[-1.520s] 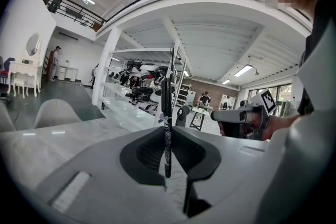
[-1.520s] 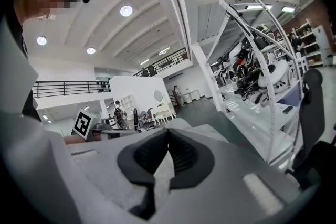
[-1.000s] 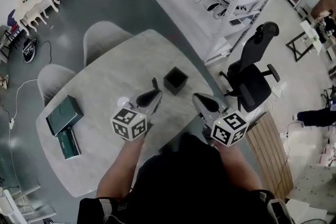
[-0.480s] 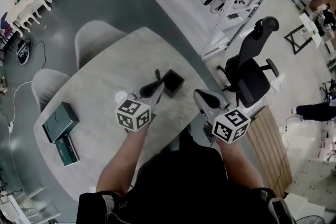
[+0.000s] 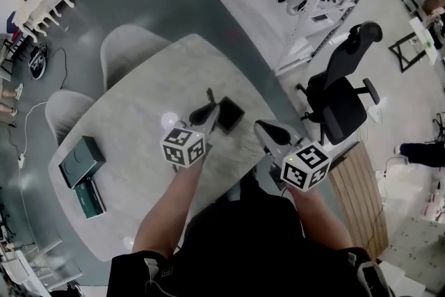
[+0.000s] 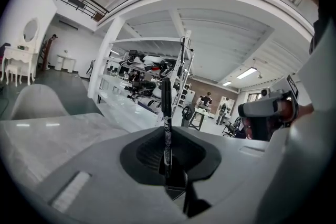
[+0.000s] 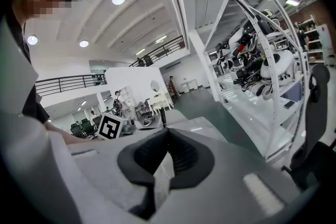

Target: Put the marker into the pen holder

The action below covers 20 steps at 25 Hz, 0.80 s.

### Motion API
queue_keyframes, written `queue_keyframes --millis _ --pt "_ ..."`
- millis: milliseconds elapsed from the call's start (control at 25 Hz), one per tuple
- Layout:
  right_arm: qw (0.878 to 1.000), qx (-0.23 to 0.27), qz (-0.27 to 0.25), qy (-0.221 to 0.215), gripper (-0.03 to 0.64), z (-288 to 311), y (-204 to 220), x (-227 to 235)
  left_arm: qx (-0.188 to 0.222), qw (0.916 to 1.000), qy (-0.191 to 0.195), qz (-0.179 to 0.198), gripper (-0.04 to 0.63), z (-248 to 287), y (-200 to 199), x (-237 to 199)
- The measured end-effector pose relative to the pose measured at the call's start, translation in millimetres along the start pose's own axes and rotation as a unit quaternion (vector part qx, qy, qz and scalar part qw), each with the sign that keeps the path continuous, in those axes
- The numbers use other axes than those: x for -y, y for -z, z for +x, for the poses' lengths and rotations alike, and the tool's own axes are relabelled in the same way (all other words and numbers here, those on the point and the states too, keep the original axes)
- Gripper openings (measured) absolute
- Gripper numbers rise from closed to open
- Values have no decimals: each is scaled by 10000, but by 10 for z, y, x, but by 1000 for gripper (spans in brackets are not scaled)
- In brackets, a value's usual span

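**Marker gripped upright beside the pen holder**

Marker (image 6: 166, 107) stands clamped between the jaws of the left gripper (image 5: 208, 113). It is a slim black pen, held near its lower end, and most of its length rises past the jaw tips. In the head view the marker pokes out beyond the left gripper, just beside the left edge of the pen holder (image 5: 231, 116). The pen holder is a small dark square box, open at the top, standing on the pale marbled desk (image 5: 132, 115). The marker is outside the holder. Whether the jaw tips touch the holder's wall cannot be told.

The right gripper (image 5: 261, 129) is held near the desk's right edge, apart from the holder. Its jaws are closed on each other with nothing between them.

Two dark green boxes (image 5: 82, 159) lie well apart from all this, near the desk's left end. Two grey chairs (image 5: 128, 52) stand at the far side of the desk. A black office chair (image 5: 341, 97) stands on the floor to the right.
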State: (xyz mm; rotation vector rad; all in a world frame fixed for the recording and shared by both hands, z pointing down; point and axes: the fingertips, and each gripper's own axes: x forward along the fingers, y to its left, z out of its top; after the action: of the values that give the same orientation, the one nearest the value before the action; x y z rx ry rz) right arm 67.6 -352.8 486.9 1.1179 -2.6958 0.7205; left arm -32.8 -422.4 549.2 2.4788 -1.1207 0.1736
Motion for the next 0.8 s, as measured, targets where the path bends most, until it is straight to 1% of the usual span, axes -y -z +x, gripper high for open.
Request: queue_keyframes --millis 160,400,600,800 --pt "9999 -105 22 -24 2 -4 45 112 -6 9998 -183 -72 43 120 122 -90" --pt "9998 -206 -12 19 2 -46 85 258 -108 9996 -231 79 43 189 275 -121" --pt "9997 -248 -5 -52 2 -25 100 271 -395 9987 -308 133 43 193 397 -189" --pt "9996 -276 3 -107 2 -7 96 267 -526 9982 -251 151 43 171 437 -178"
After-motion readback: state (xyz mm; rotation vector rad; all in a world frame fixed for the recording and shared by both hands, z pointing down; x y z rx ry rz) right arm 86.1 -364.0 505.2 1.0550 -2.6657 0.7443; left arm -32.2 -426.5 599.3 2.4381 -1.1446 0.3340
